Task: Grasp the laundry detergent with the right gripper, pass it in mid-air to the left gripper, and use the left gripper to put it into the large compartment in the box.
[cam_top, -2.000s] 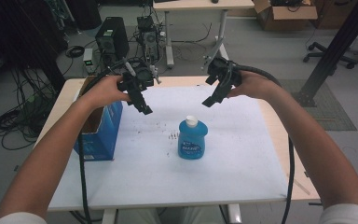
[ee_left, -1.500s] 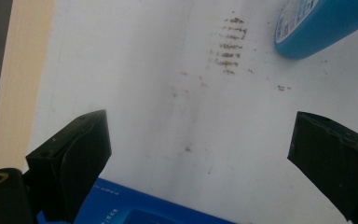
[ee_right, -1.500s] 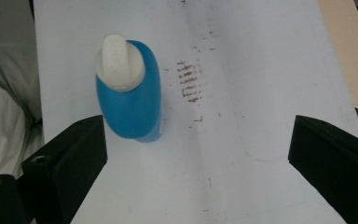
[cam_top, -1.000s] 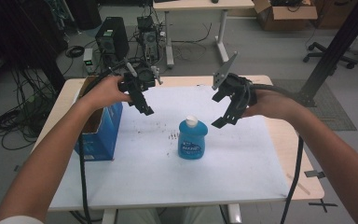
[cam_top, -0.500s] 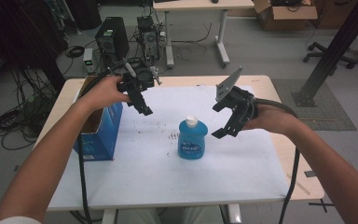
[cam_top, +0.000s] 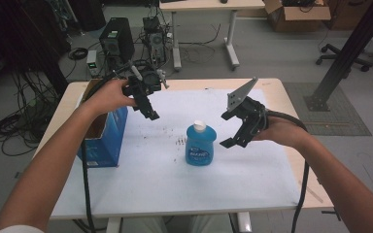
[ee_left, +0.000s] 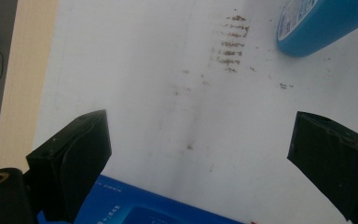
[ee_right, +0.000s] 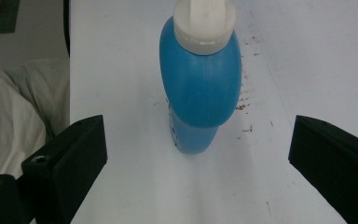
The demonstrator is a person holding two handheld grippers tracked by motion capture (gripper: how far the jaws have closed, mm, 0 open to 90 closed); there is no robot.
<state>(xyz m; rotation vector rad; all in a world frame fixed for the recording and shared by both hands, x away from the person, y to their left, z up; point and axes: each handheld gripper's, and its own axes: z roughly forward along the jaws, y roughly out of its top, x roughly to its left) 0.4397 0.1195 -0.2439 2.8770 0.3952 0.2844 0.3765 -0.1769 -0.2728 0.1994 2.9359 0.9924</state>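
White paper covers the wooden table [cam_top: 291, 104], which stands on a grey floor among cables, computer cases and further desks behind. We hold the right gripper [cam_top: 233, 129] in the air just to the right of the blue bottle [cam_top: 199, 144], its jaws spread wide and pointed at the bottle without touching it; the grey three-cornered plate [cam_top: 239, 94] rises from its top and a black cable [cam_top: 301, 194] trails down past the table's right edge. In the right gripper view the jaws stand apart at the lower corners with the bottle [ee_right: 199, 98] upright between and beyond them, its white cap [ee_right: 205, 19] uppermost. The bottle stands near the middle of the paper, label towards us, with a small patch of brown specks [cam_top: 179, 141] just to its left. We hold the left gripper [cam_top: 148, 104] above the rear left part of the paper, well apart from the bottle, its jaws likewise spread and gripping nothing. In the left gripper view those jaws frame bare, lightly stained paper, with the base of the bottle [ee_left: 321, 23] at the upper right and the rim of the blue cardboard box [ee_left: 149, 207] along the bottom edge. That box [cam_top: 102, 138] stands open-topped at the left edge of the table, under our left forearm [cam_top: 63, 160].
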